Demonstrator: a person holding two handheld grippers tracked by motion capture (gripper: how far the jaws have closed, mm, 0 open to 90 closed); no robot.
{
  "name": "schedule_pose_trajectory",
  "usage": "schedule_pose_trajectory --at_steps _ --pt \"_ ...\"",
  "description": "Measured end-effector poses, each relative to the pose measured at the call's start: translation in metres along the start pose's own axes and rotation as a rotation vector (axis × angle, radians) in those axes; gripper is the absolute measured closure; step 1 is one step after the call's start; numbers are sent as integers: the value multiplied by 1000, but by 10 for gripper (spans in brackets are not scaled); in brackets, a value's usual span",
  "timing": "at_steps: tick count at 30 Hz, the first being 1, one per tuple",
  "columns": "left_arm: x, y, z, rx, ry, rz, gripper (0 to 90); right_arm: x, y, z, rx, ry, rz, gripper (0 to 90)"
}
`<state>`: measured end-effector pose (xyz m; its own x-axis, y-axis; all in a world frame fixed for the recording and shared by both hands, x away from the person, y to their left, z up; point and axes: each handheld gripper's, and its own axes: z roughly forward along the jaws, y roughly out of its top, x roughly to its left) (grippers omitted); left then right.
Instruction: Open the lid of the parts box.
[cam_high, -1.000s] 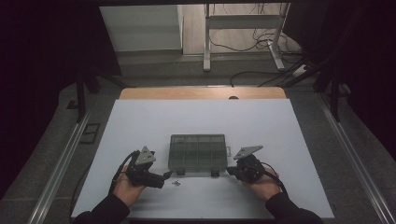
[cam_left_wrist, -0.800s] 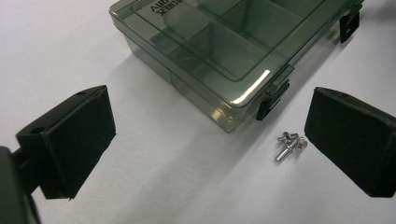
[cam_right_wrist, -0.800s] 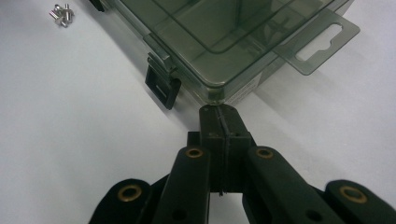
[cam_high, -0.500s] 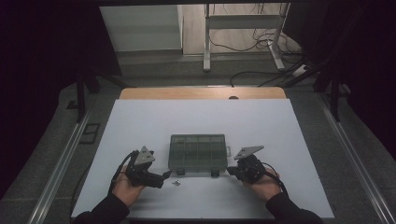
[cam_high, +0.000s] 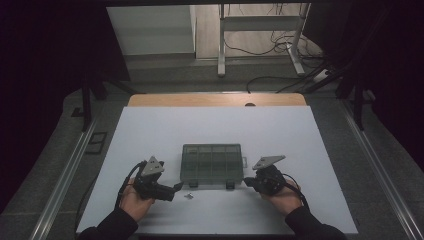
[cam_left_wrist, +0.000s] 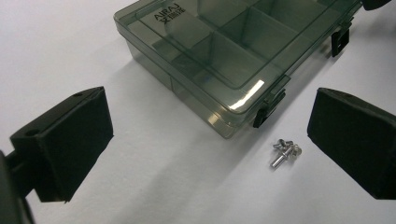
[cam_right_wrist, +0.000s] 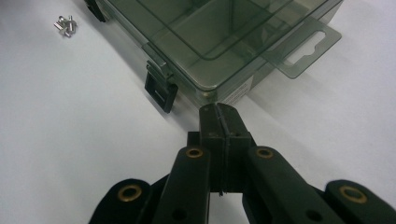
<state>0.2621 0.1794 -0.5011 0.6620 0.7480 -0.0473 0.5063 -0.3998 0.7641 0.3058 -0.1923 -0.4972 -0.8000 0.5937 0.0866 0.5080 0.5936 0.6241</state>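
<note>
Squarely at the table's (cam_high: 150, 130) near centre sits the smoky compartment box (cam_high: 212, 162), lid shut, two black latches (cam_right_wrist: 160, 91) along its near edge; a small heap of screws (cam_left_wrist: 286, 152) lies just off that edge, at seven o'clock from the box; the left hand-held gripper (cam_left_wrist: 210, 135) stands released beside them; the right hand-held gripper (cam_right_wrist: 219, 116) is clenched on nothing, tip near the box's corner; likely it should nudge a latch up gently, bracing the box.
</note>
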Motion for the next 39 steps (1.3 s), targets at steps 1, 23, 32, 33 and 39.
schedule_pose_trajectory --at_steps 1,23,32,33,39 --pt "0 0 0 1 0 -1 7 0 0 0 0 0 0 887" --pt "2 2 -3 9 -40 -60 25 1 4 -8 -64 26 9 885" --pt "0 3 -5 13 -76 -68 28 1 9 -12 -88 31 14 884" --pt "0 3 -5 13 -76 -68 31 1 9 -12 -88 31 14 884" --pt "-1 5 -7 0 -81 -59 87 0 12 -15 -108 41 15 884"
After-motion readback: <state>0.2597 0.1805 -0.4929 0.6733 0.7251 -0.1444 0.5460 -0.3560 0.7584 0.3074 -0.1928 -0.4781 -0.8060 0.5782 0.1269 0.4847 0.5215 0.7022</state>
